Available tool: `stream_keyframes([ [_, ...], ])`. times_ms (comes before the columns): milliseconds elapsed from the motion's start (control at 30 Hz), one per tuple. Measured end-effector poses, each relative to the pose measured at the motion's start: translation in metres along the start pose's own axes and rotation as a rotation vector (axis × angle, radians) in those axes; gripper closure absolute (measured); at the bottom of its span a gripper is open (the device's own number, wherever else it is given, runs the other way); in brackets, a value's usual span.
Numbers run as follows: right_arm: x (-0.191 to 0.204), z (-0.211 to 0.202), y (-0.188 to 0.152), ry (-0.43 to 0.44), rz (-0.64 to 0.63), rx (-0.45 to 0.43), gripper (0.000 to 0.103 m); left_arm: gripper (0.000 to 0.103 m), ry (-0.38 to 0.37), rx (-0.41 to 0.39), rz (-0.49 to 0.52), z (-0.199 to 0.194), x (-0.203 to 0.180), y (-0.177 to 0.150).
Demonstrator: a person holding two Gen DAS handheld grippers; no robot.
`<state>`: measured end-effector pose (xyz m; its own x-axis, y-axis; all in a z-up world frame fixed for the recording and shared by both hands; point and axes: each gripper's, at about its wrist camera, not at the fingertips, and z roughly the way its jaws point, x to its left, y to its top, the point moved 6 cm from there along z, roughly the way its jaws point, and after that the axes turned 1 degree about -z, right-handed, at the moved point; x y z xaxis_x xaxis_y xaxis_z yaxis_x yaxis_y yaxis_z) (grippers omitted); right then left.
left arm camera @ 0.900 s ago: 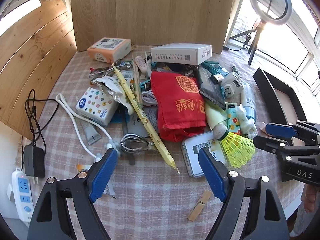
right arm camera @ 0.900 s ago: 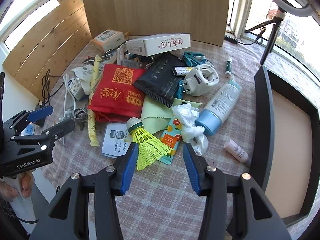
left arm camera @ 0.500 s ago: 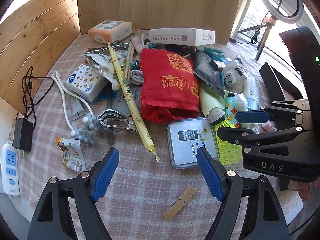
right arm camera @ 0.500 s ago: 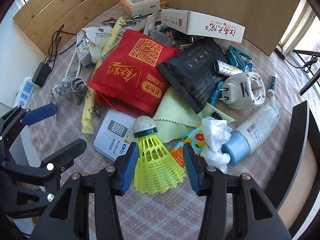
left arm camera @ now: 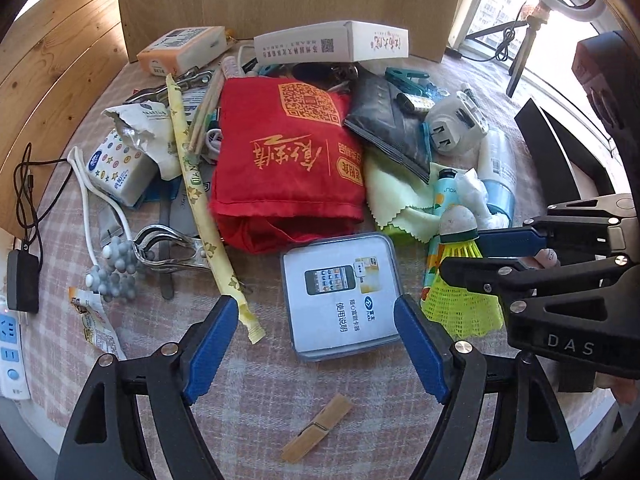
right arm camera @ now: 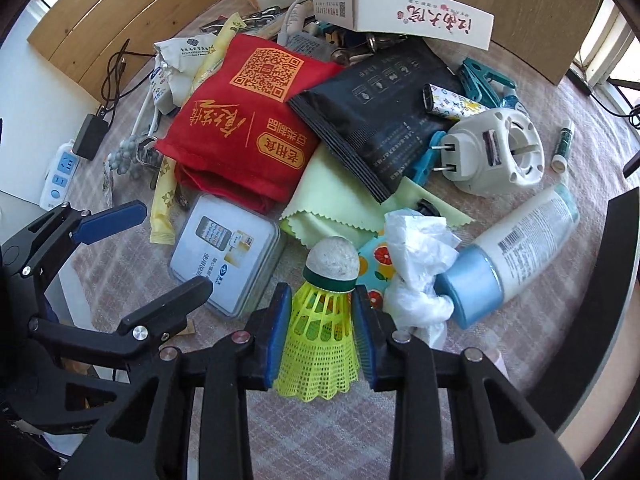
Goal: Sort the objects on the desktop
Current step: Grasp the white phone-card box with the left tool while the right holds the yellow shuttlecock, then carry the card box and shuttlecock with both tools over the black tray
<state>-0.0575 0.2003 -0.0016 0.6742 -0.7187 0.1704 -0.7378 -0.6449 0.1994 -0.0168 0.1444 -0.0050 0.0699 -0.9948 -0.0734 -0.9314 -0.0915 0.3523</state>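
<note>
The yellow shuttlecock point(right arm camera: 320, 320) is sat right between the blue pads of the right tongs point(right arm camera: 320, 334), which have just been closing in on its mesh skirt; both pads look pressed against the plastic netting, with the white rounded cork tip poking out ahead. It's lying near the table point(left arm camera: 256, 412) front edge, just beside a flat tin point(left arm camera: 340, 296) with rounded corners. The left tongs point(left arm camera: 316, 350) are spread wide, nothing gripped, hung over the tin. A soft red fabric bag point(left arm camera: 288, 160) is piled behind.
</note>
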Motion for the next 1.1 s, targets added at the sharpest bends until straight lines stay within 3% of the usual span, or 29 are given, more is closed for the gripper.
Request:
stream_keyframes([
  [267,-0.018,-0.005,-0.009,0.038,0.056,0.018,0.072,0.02,0.022,0.043,0.045,0.014,-0.014,0.004],
  [467,-0.03,0.0,-0.007,0.112,0.137,0.054,0.07,0.02,0.047,0.071,0.079,0.03,-0.025,0.003],
  [567,-0.028,-0.001,-0.007,0.101,0.126,0.05,0.07,0.027,0.043,0.089,0.069,0.039,-0.025,0.001],
  [733,-0.03,-0.004,-0.008,0.1,0.131,0.046,0.068,0.032,0.031,0.071,0.028,0.038,-0.021,0.002],
  [833,-0.033,-0.01,-0.014,0.106,0.14,0.031,0.073,0.033,0.019,0.057,0.0,0.034,-0.017,0.0],
  [1100,-0.057,-0.048,-0.037,0.165,0.183,-0.03,0.075,0.035,0.021,0.004,-0.014,0.006,-0.007,-0.003],
])
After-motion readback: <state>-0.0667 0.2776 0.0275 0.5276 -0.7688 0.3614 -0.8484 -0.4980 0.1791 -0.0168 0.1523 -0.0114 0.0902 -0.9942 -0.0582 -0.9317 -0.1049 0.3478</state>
